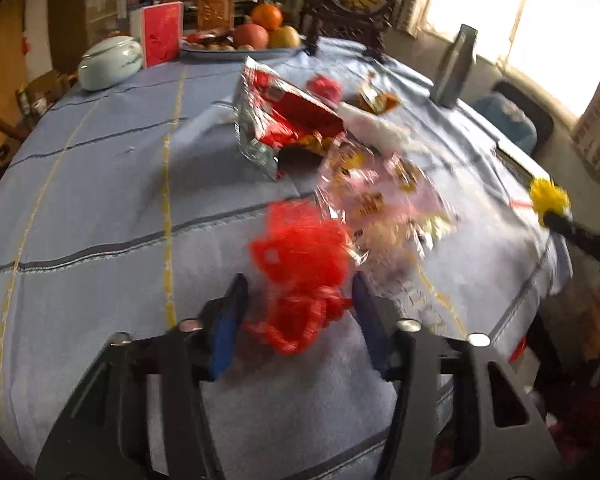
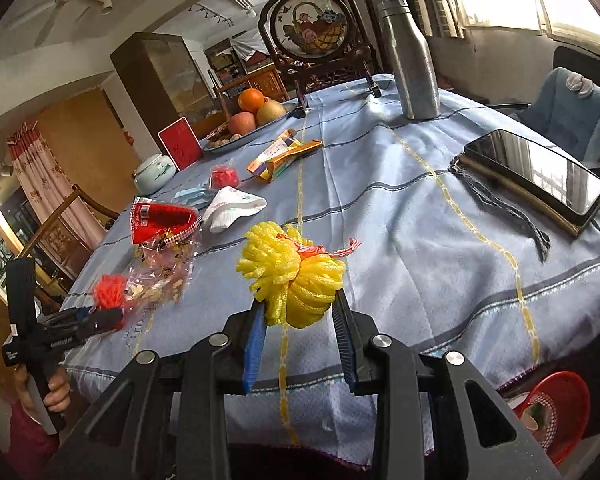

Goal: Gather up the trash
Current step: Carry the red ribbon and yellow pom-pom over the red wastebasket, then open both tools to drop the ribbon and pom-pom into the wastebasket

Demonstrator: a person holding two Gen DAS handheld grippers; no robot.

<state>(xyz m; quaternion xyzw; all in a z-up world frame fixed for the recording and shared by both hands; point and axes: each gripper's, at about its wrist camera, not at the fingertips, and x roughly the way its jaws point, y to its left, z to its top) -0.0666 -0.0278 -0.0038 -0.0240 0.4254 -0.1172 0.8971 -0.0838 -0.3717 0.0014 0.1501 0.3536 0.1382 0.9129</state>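
My left gripper is shut on a red foam fruit net, held above the blue tablecloth; it also shows in the right wrist view. My right gripper is shut on a yellow foam fruit net near the table's front edge. On the cloth lie a clear printed wrapper, a red snack bag, a crumpled white tissue, an orange carton and a small red cup.
A steel bottle, a phone on a book, a fruit plate, a red card, a ceramic jar and a framed ornament stand on the table. A red basket sits below the front right edge.
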